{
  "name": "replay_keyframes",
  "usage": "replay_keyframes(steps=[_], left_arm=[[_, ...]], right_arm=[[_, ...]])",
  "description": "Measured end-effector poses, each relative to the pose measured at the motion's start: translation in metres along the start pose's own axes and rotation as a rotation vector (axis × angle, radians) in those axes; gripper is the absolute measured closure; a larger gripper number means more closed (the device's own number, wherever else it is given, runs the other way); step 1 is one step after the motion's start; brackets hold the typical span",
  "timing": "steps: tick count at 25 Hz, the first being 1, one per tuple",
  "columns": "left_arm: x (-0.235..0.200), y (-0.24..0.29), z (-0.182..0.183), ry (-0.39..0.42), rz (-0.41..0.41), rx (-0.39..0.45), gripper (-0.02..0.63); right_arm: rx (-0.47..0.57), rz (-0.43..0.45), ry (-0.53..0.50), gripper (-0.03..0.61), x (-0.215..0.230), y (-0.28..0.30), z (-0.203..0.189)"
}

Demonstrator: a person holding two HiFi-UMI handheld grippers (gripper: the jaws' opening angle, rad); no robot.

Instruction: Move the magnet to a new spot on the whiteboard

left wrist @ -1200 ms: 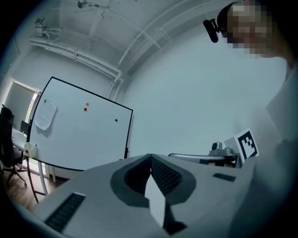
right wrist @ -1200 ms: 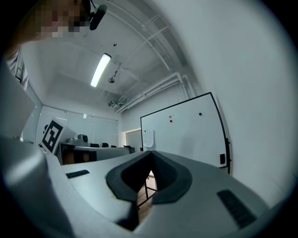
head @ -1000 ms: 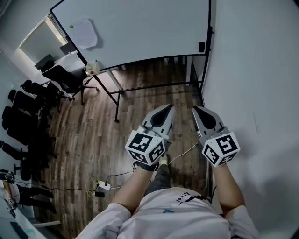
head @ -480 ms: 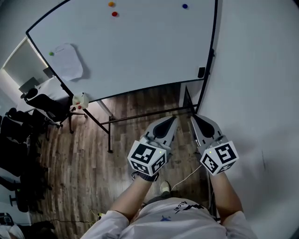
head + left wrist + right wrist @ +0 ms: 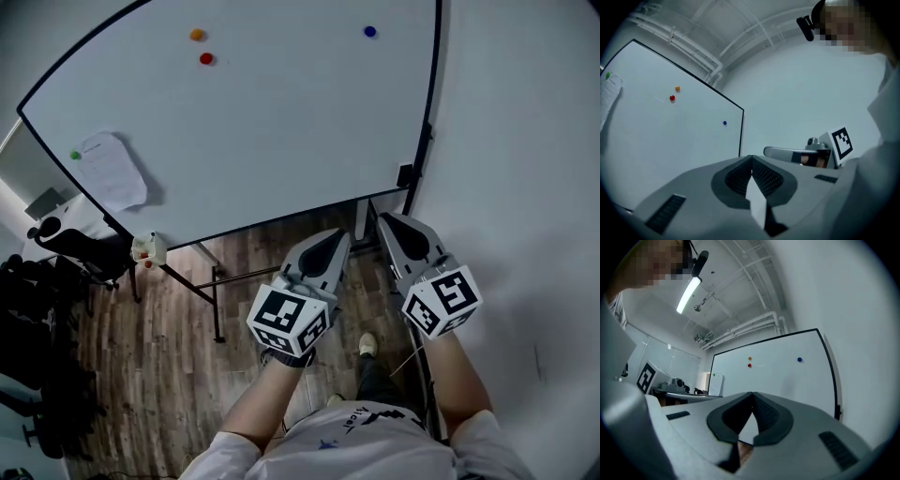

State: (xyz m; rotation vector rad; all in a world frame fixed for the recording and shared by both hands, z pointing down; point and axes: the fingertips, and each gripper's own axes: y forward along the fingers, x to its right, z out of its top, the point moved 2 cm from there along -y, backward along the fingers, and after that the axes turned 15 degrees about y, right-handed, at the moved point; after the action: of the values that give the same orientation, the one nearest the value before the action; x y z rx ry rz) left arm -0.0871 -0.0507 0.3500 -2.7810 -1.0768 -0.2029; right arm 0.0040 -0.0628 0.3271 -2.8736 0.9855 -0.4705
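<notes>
Whiteboard (image 5: 281, 122) on a wheeled black frame, standing on a wood floor (image 5: 169, 328) just beside a pale wall (image 5: 525, 141). Magnets on the board: one orange magnet (image 5: 197, 35) and one red magnet (image 5: 206, 58) close together near the upper left; one blue magnet (image 5: 369, 31) well apart from them near the upper right; one green magnet (image 5: 76, 155) at the left edge, pinning a sheet of paper (image 5: 112, 169). Left gripper (image 5: 340, 236): jaws pressed together, nothing between them, held low in front of the board and clear of it. Right gripper (image 5: 386, 221): jaws pressed together, empty, just beside the left one, also short of the board. Dark office chairs (image 5: 37, 309) at far left.
</notes>
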Motion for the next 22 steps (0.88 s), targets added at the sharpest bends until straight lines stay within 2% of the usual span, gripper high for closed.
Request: replay_keyframes(steps=[10, 15, 18, 22], left_arm=[[-0.084, 0.146, 0.009, 0.054, 0.058, 0.009, 0.601], [-0.11, 0.207, 0.013, 0.069, 0.079, 0.016, 0.601], [-0.124, 0.233, 0.018, 0.09, 0.084, 0.017, 0.601], [-0.143, 0.261, 0.034, 0.098, 0.091, 0.051, 0.601]], right_arm=[[0.076, 0.07, -0.05, 0.572, 0.12, 0.129, 0.062], [0.112, 0.069, -0.073, 0.571, 0.18, 0.186, 0.101], [0.137, 0.073, -0.094, 0.564, 0.197, 0.21, 0.122], [0.141, 0.064, -0.152, 0.497, 0.206, 0.241, 0.142]])
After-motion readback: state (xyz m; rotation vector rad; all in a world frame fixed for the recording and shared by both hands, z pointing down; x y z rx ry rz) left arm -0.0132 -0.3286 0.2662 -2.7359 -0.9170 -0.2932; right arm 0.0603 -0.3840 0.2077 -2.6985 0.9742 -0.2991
